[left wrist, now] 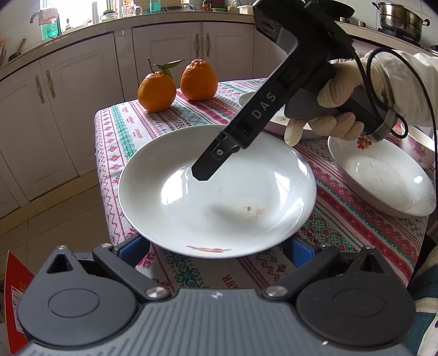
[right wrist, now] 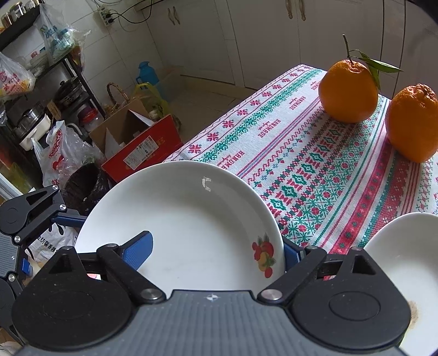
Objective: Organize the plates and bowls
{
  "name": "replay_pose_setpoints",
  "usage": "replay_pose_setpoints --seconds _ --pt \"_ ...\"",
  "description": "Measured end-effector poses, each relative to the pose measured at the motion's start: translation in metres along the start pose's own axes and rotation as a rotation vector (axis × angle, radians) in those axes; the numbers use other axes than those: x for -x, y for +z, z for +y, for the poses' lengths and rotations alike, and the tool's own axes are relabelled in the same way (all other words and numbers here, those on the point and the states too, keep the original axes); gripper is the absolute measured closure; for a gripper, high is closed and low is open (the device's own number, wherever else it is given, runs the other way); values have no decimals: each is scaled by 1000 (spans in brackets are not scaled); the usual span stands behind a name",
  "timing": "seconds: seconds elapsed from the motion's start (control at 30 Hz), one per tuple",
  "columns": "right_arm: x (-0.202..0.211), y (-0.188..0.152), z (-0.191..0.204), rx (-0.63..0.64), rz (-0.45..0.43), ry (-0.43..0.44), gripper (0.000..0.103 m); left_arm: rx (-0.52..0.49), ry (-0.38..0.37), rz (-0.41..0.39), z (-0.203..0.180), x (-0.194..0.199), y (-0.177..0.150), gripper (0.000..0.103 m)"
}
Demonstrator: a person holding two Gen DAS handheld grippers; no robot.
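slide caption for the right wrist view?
Right gripper with open jaws straddling white plate's rim, two oranges behind.

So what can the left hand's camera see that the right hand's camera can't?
Only the left wrist view shows the gloved hand holding the right gripper, a second bowl with a flower print, and a steel pot. Only the right wrist view shows the red box and blue thermos on the floor. Both show the big white plate and two oranges.
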State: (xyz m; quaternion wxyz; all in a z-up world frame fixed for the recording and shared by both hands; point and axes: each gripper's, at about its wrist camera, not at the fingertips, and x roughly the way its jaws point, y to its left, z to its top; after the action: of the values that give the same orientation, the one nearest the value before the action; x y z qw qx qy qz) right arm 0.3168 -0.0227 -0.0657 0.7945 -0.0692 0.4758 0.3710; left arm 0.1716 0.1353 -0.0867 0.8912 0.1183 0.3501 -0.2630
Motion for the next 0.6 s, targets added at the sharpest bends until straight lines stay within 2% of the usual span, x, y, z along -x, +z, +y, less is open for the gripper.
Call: replay_pose_setpoints --seconds 0.2,0.33,0.47,0.6 --pt "-1 1 4 22 2 -17 3 3 -2 -9 0 2 -1 2" --pt "11 3 10 68 -29 -66 0 3 19 -15 -5 11 -2 1" --pt "44 -4 23 124 -89 -132 0 18 39 -20 -15 29 -8 1" --pt "84 -27 38 129 -154 -200 0 38 51 -48 -30 50 -10 1"
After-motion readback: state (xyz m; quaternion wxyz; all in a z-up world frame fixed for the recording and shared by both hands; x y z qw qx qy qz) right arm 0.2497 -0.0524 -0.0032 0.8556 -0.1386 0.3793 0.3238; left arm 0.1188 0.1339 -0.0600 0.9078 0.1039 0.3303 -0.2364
